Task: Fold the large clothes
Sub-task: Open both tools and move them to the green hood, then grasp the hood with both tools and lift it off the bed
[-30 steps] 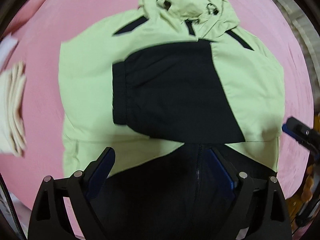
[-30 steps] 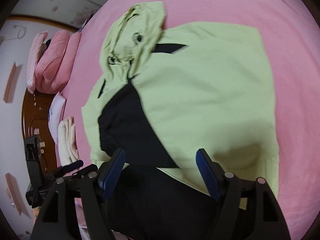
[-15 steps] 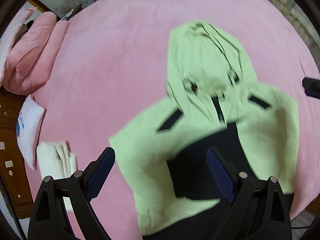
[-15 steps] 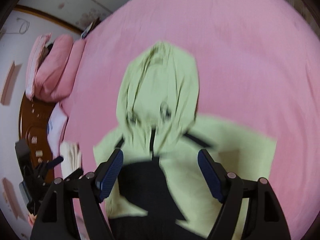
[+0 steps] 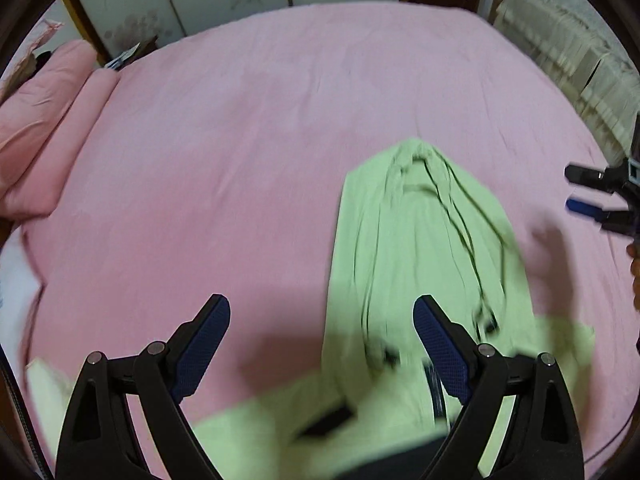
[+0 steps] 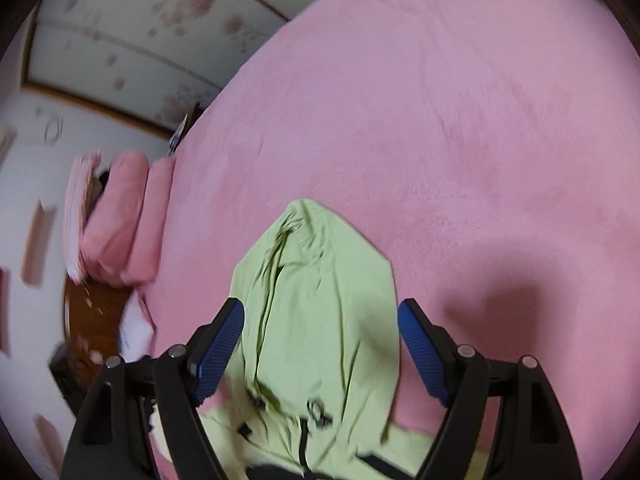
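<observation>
On pink bed [image 5: 280, 140], green jacket [image 5: 420, 248] lies flat, hood at 12 o'clock. We hover left gripper [image 5: 322, 340] and right gripper [image 6: 320, 344] above, fingers wide apart, empty, probably lining up hood fold.

Lime-green jacket [image 5: 420, 240], pink bedspread [image 5: 240, 140]

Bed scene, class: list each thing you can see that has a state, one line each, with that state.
Green jacket: lying on the bed, hood spread flat, held by neither claw.
Left claw: open, empty.
Right claw: open, empty.
Pink bedcover: spread out, lightly creased.
Pink quilt: folded at the bed's edge.
</observation>
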Action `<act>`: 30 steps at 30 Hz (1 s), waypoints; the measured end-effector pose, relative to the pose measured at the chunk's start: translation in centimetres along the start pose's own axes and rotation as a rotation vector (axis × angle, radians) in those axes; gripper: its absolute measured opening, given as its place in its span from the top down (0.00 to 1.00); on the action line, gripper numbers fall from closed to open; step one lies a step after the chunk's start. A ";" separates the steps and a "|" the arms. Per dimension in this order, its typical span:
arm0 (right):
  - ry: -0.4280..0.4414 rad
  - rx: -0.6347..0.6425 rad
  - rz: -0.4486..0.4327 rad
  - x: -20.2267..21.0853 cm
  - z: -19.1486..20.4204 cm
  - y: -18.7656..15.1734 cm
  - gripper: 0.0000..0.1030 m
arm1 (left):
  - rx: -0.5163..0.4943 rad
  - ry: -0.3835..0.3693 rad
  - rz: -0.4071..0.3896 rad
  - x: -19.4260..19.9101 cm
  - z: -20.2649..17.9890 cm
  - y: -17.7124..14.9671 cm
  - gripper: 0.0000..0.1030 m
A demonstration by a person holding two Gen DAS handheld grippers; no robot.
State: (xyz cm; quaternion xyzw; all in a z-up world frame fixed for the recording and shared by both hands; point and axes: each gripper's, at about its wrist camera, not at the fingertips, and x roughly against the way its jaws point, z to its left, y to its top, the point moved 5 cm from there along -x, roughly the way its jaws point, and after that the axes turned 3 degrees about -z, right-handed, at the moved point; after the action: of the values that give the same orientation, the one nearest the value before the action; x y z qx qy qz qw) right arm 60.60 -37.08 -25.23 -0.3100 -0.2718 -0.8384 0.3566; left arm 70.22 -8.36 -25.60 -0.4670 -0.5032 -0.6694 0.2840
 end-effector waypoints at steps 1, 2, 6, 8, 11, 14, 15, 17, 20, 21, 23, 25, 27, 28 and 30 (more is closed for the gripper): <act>0.009 -0.034 -0.008 -1.0 -1.0 0.5 0.23 | 0.008 -0.024 -0.014 -1.4 0.1 0.4 0.11; 0.019 -0.054 -0.013 -1.8 -1.7 0.8 0.23 | 0.018 -0.046 -0.024 -2.8 0.3 0.8 0.11; 0.074 -0.106 -0.005 -5.1 -3.6 1.7 0.23 | 0.096 -0.077 -0.034 -7.6 1.1 1.5 0.11; 0.090 -0.104 0.031 -7.2 -3.9 1.4 0.23 | 0.131 -0.121 -0.017 -9.5 0.9 1.7 0.11; 0.074 -0.046 0.070 -9.3 -3.5 1.0 0.23 | 0.183 -0.175 0.018 -12.2 0.6 1.9 0.11; 0.083 0.037 0.057 -10.8 -2.6 0.8 0.23 | 0.233 -0.227 0.027 -14.0 0.3 2.1 0.11; 0.085 0.064 0.056 -11.3 -2.2 0.8 0.23 | 0.247 -0.234 0.027 -14.6 0.2 2.0 0.11; 0.088 0.099 0.052 -11.8 -1.8 0.7 0.23 | 0.257 -0.234 0.028 -15.4 0.0 1.9 0.11; 0.086 0.148 0.046 -12.6 -0.7 0.8 0.23 | 0.247 -0.248 0.006 -15.8 -0.4 1.7 0.11; 0.087 0.166 0.044 -12.9 -0.4 0.8 0.23 | 0.235 -0.254 0.005 -15.9 -0.5 1.7 0.11; 0.080 0.192 0.036 -13.2 0.0 0.9 0.38 | 0.216 -0.267 0.003 -16.3 -0.8 1.7 0.11; 0.050 0.224 0.024 -13.7 0.1 1.1 0.57 | 0.205 -0.279 -0.004 -16.6 -0.9 1.8 0.11; 0.032 0.225 0.015 -13.9 -0.2 1.1 0.74 | 0.196 -0.280 -0.011 -17.1 -1.2 1.8 0.12; 0.036 0.217 0.007 -13.8 -0.6 1.1 0.82 | 0.190 -0.281 -0.017 -17.2 -1.3 2.0 0.16; 0.074 0.188 -0.003 -13.6 -1.1 0.9 0.86 | 0.177 -0.288 -0.035 -16.9 -1.3 2.0 0.26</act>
State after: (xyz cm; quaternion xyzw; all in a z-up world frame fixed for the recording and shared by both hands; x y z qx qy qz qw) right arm 68.51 -32.50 -35.45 -0.2435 -0.3361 -0.8207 0.3926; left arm 78.31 -11.72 -40.29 -0.5224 -0.6036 -0.5535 0.2373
